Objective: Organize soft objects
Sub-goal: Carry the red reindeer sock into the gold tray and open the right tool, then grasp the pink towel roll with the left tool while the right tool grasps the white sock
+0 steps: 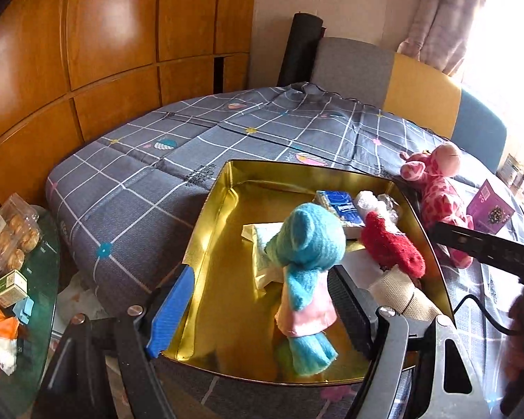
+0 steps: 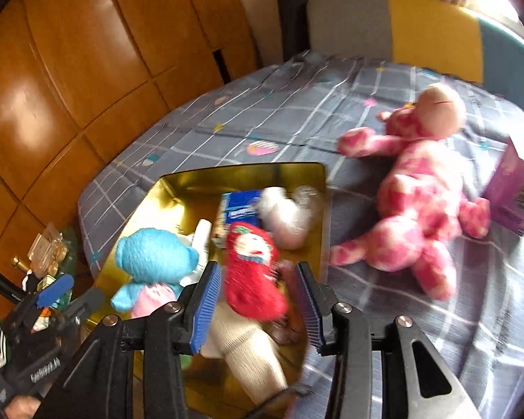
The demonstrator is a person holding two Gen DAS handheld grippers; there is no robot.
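A grey checked bedspread (image 1: 150, 160) covers a bed beside wooden panelling. On it sits a gold tin (image 1: 223, 230) holding a blue doll (image 1: 307, 244), a red sock (image 1: 391, 248), a blue packet (image 1: 342, 207) and a cream sock (image 2: 241, 342). A pink plush (image 2: 412, 209) lies on the spread just right of the tin. The left gripper (image 1: 262, 314) stands open around the doll's body, pads clear of it. The right gripper (image 2: 258, 307) is open too, the red sock between its pads without being pressed.

Left claw (image 1: 262, 309) open astride blue plush doll (image 1: 305, 265) in gold tin (image 1: 213, 209).
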